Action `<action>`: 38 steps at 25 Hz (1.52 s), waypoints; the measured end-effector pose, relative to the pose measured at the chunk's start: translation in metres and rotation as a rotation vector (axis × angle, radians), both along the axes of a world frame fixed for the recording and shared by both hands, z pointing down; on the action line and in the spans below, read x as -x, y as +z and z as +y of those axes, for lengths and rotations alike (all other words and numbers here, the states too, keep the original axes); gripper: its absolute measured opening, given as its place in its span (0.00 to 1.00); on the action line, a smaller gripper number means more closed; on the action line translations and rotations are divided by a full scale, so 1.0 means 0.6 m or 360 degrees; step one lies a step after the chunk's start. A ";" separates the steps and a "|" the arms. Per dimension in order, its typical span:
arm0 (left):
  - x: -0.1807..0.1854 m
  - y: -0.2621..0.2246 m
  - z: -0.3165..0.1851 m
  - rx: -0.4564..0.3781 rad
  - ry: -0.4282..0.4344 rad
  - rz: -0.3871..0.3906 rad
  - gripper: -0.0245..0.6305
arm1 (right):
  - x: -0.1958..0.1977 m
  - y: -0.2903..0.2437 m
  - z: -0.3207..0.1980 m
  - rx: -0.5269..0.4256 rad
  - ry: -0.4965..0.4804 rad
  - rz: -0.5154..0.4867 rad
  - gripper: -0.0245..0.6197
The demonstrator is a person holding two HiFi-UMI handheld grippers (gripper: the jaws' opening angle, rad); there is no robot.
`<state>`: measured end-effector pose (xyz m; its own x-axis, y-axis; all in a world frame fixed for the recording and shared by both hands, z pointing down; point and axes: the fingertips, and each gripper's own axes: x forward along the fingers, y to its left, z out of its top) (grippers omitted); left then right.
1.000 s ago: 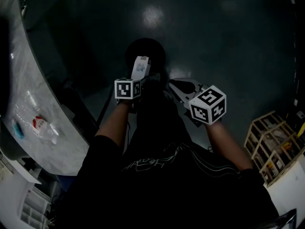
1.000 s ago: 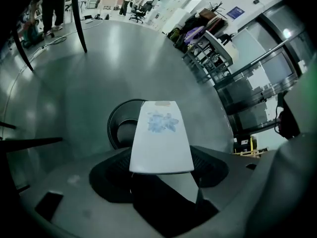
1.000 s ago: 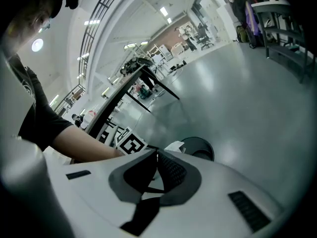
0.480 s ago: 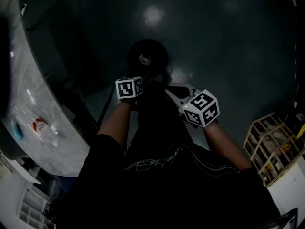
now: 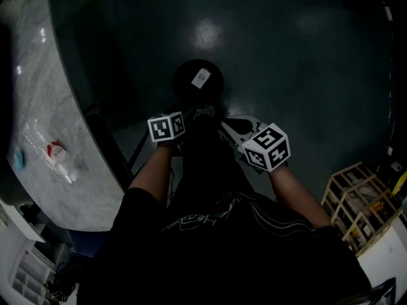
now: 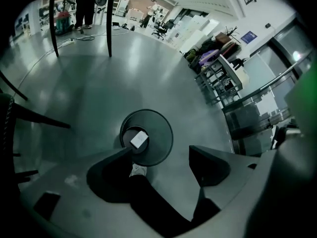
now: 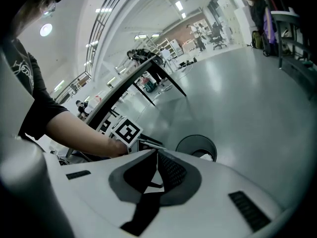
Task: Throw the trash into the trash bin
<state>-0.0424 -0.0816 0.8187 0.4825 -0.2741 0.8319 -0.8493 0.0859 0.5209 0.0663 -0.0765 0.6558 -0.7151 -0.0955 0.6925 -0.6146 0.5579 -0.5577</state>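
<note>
L gripper (image 6: 161, 163) jaws just spread wide, nothing betw; trash (image 6: 139, 140) lay in bin (image 6: 162, 142). R gripper (image 7: 156, 168) clenched, empty. Best: lift L straight clear, avoid rim.

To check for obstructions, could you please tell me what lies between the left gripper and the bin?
Only the person's shoe and bare floor, as the left gripper view shows; the white trash lies inside the bin.

Trash bin (image 7: 194, 140) half behind right claw (image 7: 156, 151), trash (image 5: 201, 78) print — illegible
</note>
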 end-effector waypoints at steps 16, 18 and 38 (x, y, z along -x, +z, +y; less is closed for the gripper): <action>-0.011 -0.388 0.063 -0.0593 -0.0387 0.0428 0.22 | -0.004 -0.203 0.043 -0.0154 -0.0025 -0.0197 0.09; -0.006 -0.456 0.074 -0.0731 -0.0375 0.0471 0.16 | 0.011 -0.241 0.033 -0.0237 -0.0094 -0.0234 0.09; 0.200 -0.860 0.302 -0.1439 -0.0731 -0.0021 0.04 | 0.241 -0.569 0.176 -0.0611 -0.0844 -0.0819 0.09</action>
<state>-0.1627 0.0995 0.3029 0.1642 -0.9604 0.2250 -0.8395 -0.0163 0.5431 -0.0782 0.0288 0.3141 -0.9501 0.1801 0.2547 0.0629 0.9103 -0.4090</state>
